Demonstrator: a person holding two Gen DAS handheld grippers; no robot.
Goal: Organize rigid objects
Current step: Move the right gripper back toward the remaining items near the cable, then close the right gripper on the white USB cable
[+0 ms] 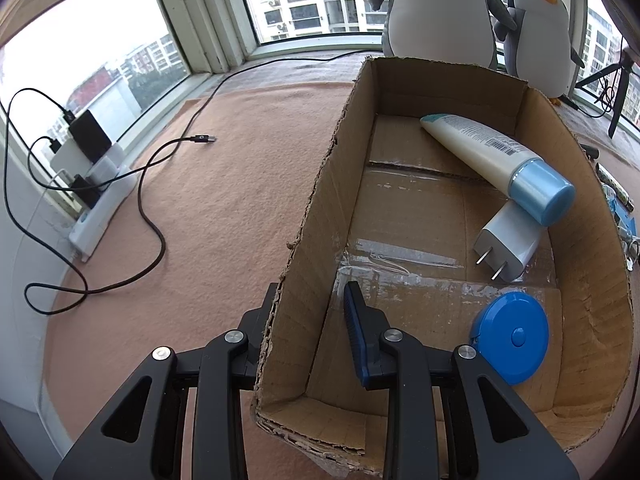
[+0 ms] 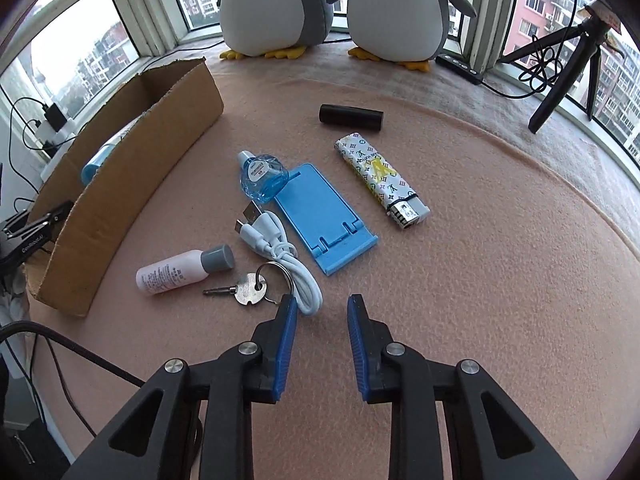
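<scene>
Box: open brown cardboard box [image 1: 592, 216] on peach felt mat [image 2: 500, 240], holding white tube with blue cap [image 1: 496, 160], white plug adapter [image 1: 508, 240], round blue tape measure [image 1: 512, 336].
Left gripper [image 1: 308, 320]: jaws apart, straddling box's left wall.
Loose items: blue plastic phone stand [image 2: 324, 216], patterned lighter [image 2: 382, 180], coiled white cable [image 2: 280, 248], silver key [image 2: 244, 288], small white bottle [image 2: 180, 272].
Right gripper [image 2: 322, 312]: jaws apart, empty, just beside cable.

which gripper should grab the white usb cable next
Right. The right gripper is open, with the white usb cable lying just ahead of its left finger. The left gripper straddles the cardboard box wall.
</scene>
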